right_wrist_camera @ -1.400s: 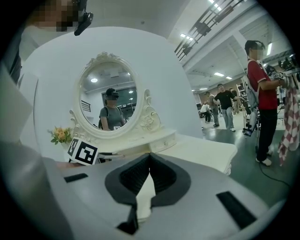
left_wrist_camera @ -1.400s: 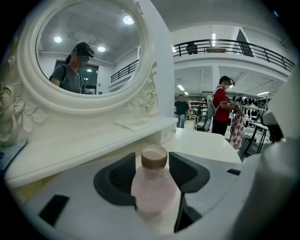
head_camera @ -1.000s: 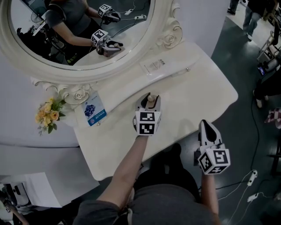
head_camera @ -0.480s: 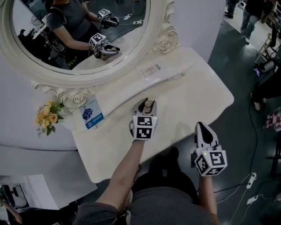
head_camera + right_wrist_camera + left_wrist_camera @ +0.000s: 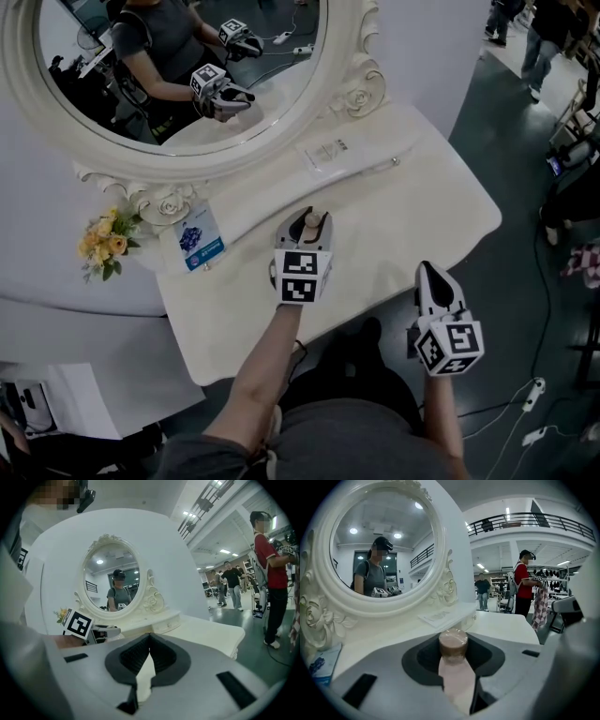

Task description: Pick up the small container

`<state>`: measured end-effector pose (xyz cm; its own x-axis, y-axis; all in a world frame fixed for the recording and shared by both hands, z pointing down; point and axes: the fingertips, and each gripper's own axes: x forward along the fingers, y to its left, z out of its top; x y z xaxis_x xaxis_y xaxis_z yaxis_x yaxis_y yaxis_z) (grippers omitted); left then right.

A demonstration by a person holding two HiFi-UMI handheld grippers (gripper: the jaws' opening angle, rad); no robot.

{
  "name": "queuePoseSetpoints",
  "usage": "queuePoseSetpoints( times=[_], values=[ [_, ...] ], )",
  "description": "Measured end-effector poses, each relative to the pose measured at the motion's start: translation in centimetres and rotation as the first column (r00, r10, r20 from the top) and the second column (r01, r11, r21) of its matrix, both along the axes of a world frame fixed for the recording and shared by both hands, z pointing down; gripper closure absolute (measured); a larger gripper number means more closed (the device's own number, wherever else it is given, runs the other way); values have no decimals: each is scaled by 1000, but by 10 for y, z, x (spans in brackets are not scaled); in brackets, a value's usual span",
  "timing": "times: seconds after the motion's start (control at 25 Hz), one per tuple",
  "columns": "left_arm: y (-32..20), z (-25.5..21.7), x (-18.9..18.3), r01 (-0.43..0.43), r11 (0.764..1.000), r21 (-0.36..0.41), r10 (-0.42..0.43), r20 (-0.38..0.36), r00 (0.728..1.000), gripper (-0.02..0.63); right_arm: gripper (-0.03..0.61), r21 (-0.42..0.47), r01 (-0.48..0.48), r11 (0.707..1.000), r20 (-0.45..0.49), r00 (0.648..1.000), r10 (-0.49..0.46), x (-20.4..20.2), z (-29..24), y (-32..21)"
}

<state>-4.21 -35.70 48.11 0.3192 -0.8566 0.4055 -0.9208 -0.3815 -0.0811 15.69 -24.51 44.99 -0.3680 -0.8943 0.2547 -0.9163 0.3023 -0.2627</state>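
Head view: tool (image 5: 315, 217) half-closed on container (image 5: 311, 224)

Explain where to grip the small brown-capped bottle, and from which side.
Grip the pale body just below the brown cap, coming in nearly level from the person's side. The bottle is upright and slim, so fingers span it. The left gripper, whose jaws have just been closing, holds it so.
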Motion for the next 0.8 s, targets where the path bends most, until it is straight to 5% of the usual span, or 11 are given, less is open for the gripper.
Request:
queuePoseSetpoints(
  times=[0.8],
  values=[
    [13,-93,-17,40,989,140,-35,-35,999,483,574,57,115,992,-35,993,-113,-20,-17,-30]
  ],
)
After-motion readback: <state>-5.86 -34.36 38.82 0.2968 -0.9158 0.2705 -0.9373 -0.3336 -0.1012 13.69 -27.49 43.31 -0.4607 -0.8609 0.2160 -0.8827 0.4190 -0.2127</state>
